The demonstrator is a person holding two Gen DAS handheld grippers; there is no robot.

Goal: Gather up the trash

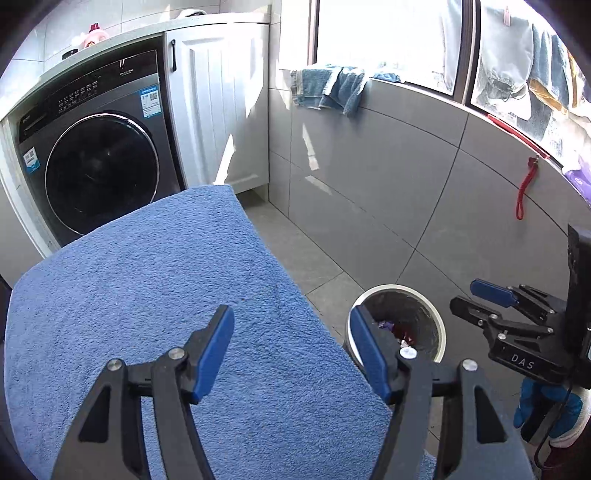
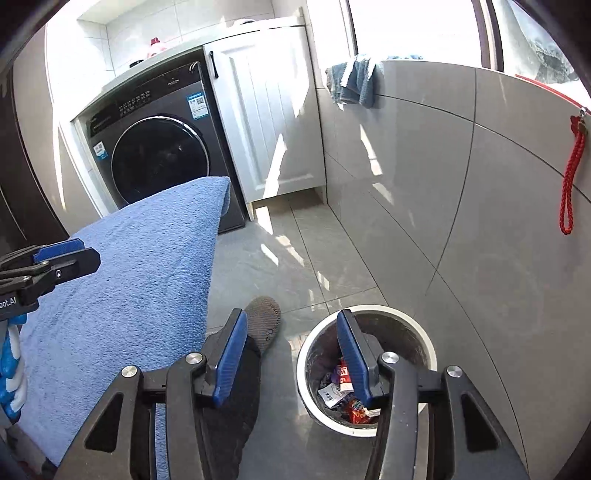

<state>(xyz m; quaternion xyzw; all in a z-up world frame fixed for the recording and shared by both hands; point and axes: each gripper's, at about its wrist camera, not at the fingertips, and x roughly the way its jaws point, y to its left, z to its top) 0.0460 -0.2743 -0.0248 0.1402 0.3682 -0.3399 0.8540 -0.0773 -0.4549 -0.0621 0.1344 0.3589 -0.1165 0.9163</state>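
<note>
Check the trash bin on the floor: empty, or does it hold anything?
Not empty. The trash bin stands upright and lidless, with crumpled wrappers lying at its bottom. It is far from full; bare inner wall shows above them.

Left gripper [image 1: 291, 336] angled downward, blue-padded jaws apart with nothing between them. Right gripper [image 2: 290, 339] beside it, tilted down likewise, jaws parted and empty. A blue-and-white gloved hand [image 2: 11, 369] grips the left handle; a dark trouser leg [image 2: 236, 398] and shoe [image 2: 264, 321] stand below.

Sharp fisheye views with dark, curved edges; blown-out window [image 1: 384, 33] daylight throws bright patches on the floor [image 2: 280, 254].
</note>
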